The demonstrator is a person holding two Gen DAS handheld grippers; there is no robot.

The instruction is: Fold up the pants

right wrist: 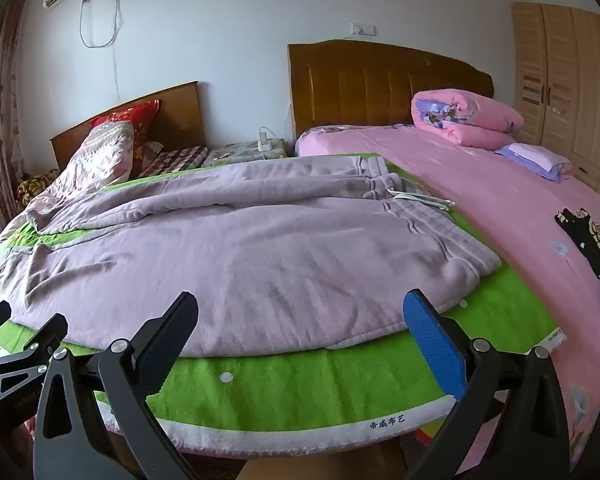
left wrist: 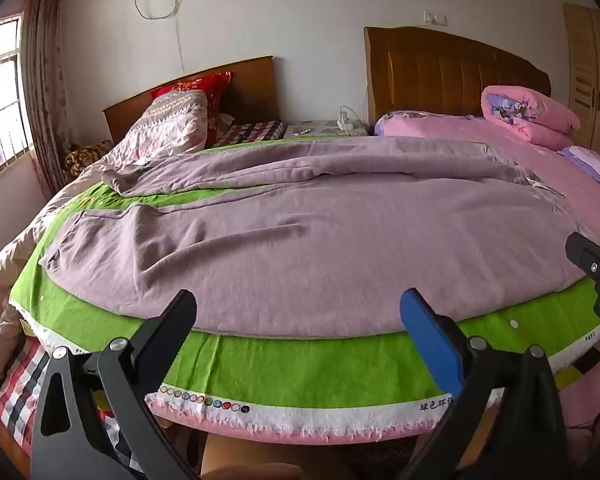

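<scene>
Mauve sweatpants (left wrist: 300, 240) lie spread flat on a green cloth (left wrist: 300, 368) over the bed, waistband to the right (right wrist: 420, 216), legs running left (right wrist: 100, 216). White drawstrings (right wrist: 420, 199) trail off the waistband. My left gripper (left wrist: 300, 312) is open and empty, hovering just before the pants' near edge. My right gripper (right wrist: 300, 312) is open and empty, also at the near edge, toward the waistband side. The right gripper shows at the right edge of the left wrist view (left wrist: 596, 272); the left gripper shows at the lower left of the right wrist view (right wrist: 16, 344).
A pink sheet (right wrist: 520, 216) covers the bed to the right, with a rolled pink quilt (right wrist: 464, 120) and a folded purple pillow (right wrist: 536, 160) near the headboard. A second bed with a patterned quilt (right wrist: 100, 156) lies at the left. A black floral item (right wrist: 592, 236) sits far right.
</scene>
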